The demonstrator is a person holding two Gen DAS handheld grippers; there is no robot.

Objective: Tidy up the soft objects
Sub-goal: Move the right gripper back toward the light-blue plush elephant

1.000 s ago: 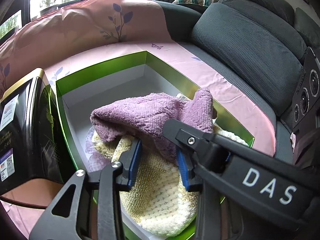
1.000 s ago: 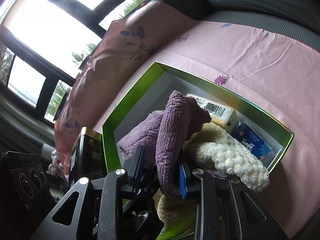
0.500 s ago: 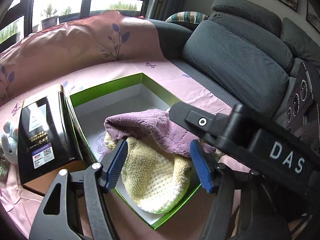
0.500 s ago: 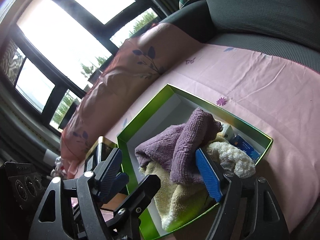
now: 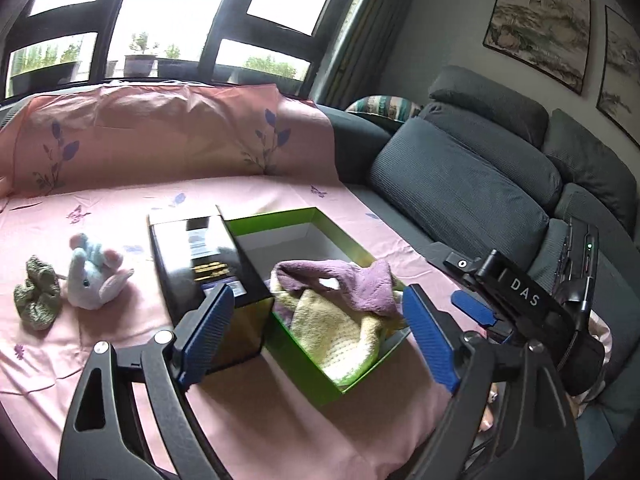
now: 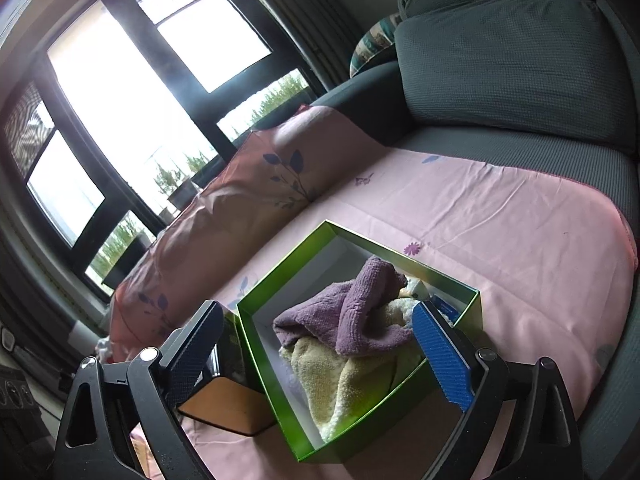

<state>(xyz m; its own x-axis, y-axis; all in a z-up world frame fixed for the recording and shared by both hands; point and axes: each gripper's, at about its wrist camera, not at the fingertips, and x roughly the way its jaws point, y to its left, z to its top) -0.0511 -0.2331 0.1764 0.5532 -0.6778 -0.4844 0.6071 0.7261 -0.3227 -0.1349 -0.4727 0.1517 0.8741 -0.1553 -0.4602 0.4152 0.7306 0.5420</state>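
A green box [image 5: 280, 216] stands on the pink sheet. In it a purple towel [image 5: 340, 280] lies draped over a yellow towel [image 5: 336, 332]. My left gripper [image 5: 316, 336] hangs above the box's near end, its jaws opening, with nothing pressed between the blue pads. My right gripper [image 6: 318, 352] is likewise raised above the box [image 6: 472, 300], jaws opening wide and empty. From there the purple towel [image 6: 360, 312] and yellow towel [image 6: 344, 380] lie below it. A pale plush toy [image 5: 94, 276] and a green knitted piece [image 5: 38, 298] lie on the sheet to the left.
A glossy black box [image 5: 204, 264] stands against the green box's left wall. Small packets [image 6: 444, 306] sit in the box's far corner. Grey sofa cushions [image 5: 460, 196] rise on the right, and a pink-covered backrest [image 5: 160, 136] runs below the windows.
Both grippers let go of the purple towel, opened wide and drew back and up. The towel now rests in the box on the yellow one. The plush toy has come into view.
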